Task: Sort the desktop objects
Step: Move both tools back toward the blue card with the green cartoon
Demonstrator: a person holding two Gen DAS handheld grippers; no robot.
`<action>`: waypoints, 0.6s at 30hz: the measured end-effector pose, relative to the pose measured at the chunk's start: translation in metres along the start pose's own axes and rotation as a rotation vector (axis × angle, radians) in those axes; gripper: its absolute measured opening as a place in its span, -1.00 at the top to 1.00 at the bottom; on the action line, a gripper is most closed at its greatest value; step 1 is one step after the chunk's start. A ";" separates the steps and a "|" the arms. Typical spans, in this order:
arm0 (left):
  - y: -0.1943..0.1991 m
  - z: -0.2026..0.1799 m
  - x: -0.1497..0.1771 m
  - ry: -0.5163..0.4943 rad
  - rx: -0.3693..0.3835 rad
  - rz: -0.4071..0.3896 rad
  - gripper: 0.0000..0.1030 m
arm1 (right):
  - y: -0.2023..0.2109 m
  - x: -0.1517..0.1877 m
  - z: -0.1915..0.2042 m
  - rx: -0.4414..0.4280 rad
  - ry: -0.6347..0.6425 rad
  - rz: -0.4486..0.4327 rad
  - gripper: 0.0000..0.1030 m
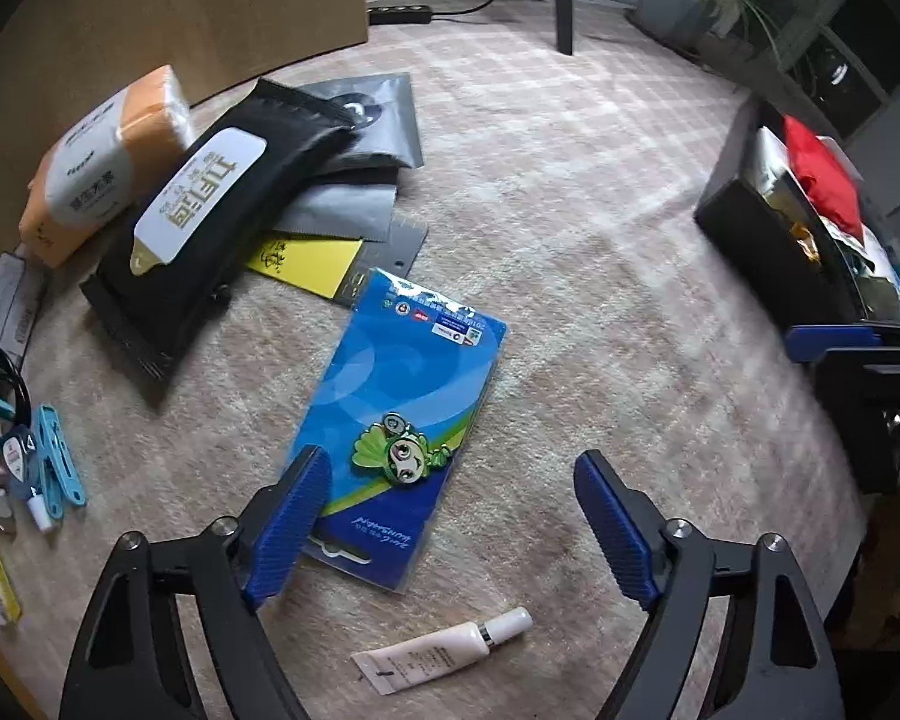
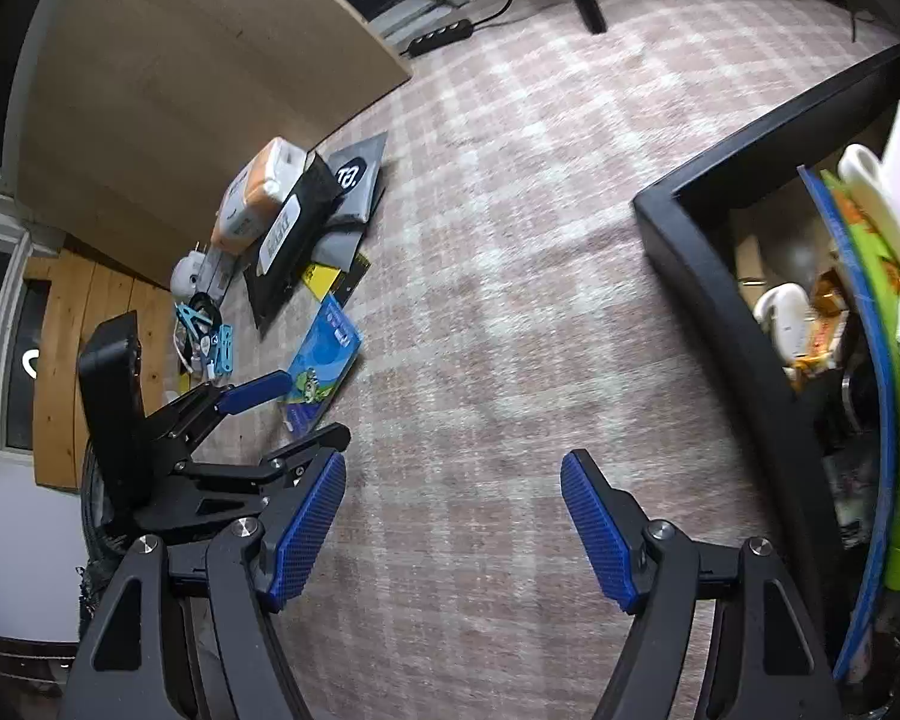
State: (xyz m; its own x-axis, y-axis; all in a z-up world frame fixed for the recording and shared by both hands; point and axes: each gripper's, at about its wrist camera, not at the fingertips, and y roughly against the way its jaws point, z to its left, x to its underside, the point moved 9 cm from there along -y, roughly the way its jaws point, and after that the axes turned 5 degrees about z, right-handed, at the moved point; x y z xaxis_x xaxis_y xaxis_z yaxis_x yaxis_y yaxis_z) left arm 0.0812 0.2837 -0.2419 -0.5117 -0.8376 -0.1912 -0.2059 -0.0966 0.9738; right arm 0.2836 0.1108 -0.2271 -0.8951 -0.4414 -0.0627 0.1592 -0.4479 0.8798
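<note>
Left wrist view showed us the left gripper (image 1: 453,516) hanging over the checked cloth (image 1: 570,240) with its jaws spread wide and nothing gripped — the blue card (image 1: 399,414) with a green frog pin lay flat under its left finger, and a small white tube (image 1: 444,651) lay just below. From the right wrist view we saw the right gripper (image 2: 453,528) also wide and empty, beside the black box (image 2: 708,300) of sorted things.
</note>
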 end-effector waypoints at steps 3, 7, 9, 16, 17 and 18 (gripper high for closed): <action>0.012 0.018 -0.012 0.032 -0.090 -0.070 -0.64 | -0.006 0.000 0.005 -0.016 -0.005 0.011 -0.38; 0.003 0.032 -0.019 0.092 -0.020 -0.046 -0.77 | -0.011 -0.002 0.009 -0.022 -0.013 0.008 -0.38; -0.009 0.031 -0.016 0.086 0.015 0.001 -0.78 | -0.014 -0.004 0.010 -0.027 -0.022 0.012 -0.38; -0.010 -0.005 -0.006 0.021 0.062 -0.020 -0.62 | -0.026 -0.009 0.015 -0.030 -0.021 0.030 -0.36; -0.010 -0.010 -0.005 0.023 0.077 -0.024 -0.62 | -0.029 -0.008 0.017 -0.032 -0.016 0.035 -0.34; -0.010 -0.014 -0.003 0.027 0.089 -0.027 -0.61 | -0.032 -0.008 0.018 -0.033 -0.011 0.041 -0.32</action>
State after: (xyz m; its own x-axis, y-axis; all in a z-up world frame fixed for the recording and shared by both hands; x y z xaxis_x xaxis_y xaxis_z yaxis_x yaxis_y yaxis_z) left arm 0.0963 0.2797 -0.2491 -0.4821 -0.8498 -0.2129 -0.2931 -0.0725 0.9533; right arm 0.2783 0.1428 -0.2459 -0.8918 -0.4520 -0.0214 0.2099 -0.4551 0.8654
